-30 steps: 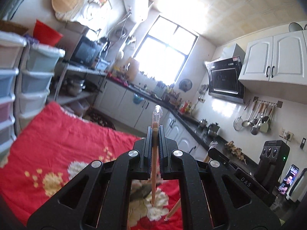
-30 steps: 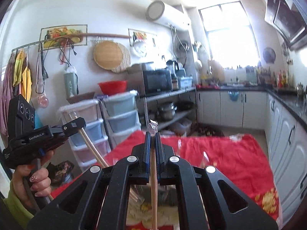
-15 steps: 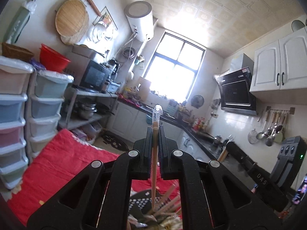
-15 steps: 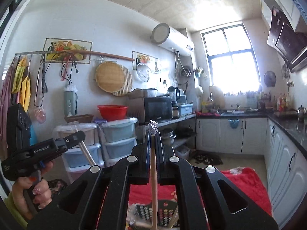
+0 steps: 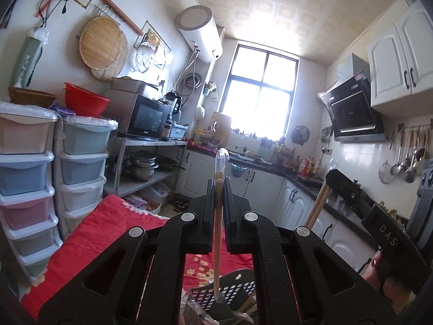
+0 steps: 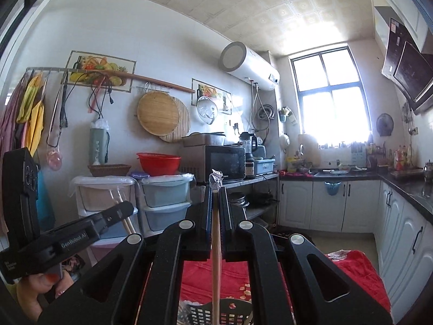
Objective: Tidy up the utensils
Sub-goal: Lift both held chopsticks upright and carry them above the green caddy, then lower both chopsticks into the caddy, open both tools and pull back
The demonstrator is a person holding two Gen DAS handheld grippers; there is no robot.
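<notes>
Bright window [image 5: 261,94] on the far wall; water heater [image 5: 200,36] to its upper left, white cabinets [image 6: 328,205] below it.

Both tongs [image 5: 219,187] [image 6: 215,192] clamped, level.

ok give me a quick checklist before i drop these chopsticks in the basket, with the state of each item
1. Left gripper shut on its chopstick: ok.
2. Right gripper shut on its chopstick: ok.
3. Plastic wrapper on the top ends of both chopsticks: on, so not ok if they should go in bare.
4. Black slotted basket below the left chopstick's lower tip: ok.
5. Basket under the right chopstick as well: ok; its rim shows below it.
6. Room left in the basket: cannot tell; some sticks already lean inside and most of it is hidden.
</notes>
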